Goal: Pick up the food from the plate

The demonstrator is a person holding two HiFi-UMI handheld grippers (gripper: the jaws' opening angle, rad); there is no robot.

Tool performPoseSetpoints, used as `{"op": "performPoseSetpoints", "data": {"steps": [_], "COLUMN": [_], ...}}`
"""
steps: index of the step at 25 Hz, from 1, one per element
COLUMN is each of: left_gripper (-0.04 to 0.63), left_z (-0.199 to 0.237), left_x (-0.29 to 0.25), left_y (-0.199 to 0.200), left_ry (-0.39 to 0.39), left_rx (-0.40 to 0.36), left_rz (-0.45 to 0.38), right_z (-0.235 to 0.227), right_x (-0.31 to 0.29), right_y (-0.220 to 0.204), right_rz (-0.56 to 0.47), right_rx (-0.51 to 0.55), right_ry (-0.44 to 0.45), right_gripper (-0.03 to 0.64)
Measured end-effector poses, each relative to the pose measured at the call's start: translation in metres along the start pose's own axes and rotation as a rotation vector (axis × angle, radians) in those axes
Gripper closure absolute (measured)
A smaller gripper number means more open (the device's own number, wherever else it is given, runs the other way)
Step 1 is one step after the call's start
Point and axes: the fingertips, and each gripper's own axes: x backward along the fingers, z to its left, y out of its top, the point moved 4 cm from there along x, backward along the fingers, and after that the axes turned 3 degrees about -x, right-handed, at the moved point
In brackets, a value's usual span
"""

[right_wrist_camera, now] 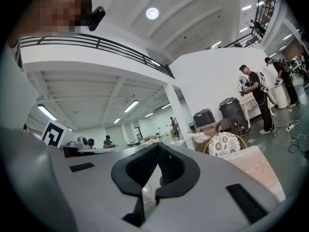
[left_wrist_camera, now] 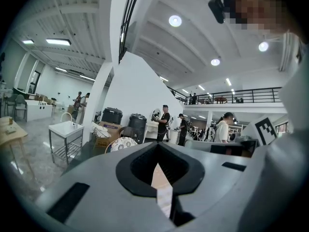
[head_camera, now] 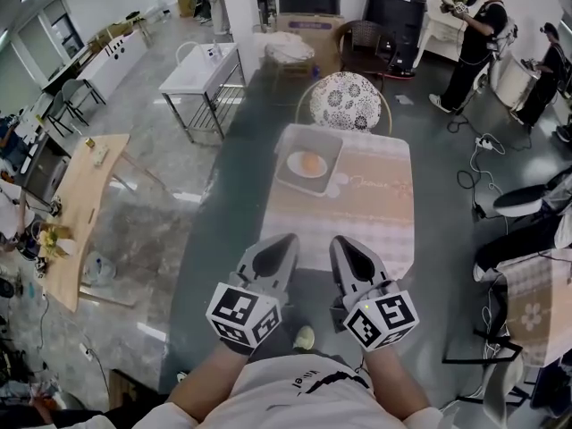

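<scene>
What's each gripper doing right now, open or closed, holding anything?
Left gripper: closed, nothing between its jaws.
Right gripper: closed, nothing between its jaws.

Bright, even indoor light from round ceiling lamps (left_wrist_camera: 175, 21) and fluorescent strips (left_wrist_camera: 59, 41); shadows soft and faint. The glossy floor (head_camera: 147, 213) shows pale glare patches. Both gripper views are fisheye with black corners, and straight lines bow near the rim (the railing (right_wrist_camera: 96, 42) curves hard). The left gripper (left_wrist_camera: 157, 145) body, close to the lens, is soft. The head view is sharp mid-frame and stretched at the edges.
</scene>
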Motion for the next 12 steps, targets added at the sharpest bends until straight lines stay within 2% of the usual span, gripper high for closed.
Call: {"op": "performPoseSetpoints", "data": {"steps": [12], "left_gripper": [0.589], "left_z": [0.049], "left_x": [-0.065], "left_y": [0.006], "left_ry": [-0.035], "left_rx": [-0.013], "left_rz": [0.018], "right_z": [-0.037], "right_x": [-0.065], "right_y": [0.006], "right_rz": [0.007], "right_rx": [0.007], "right_ry": [-0.045], "right_gripper": [0.603]}}
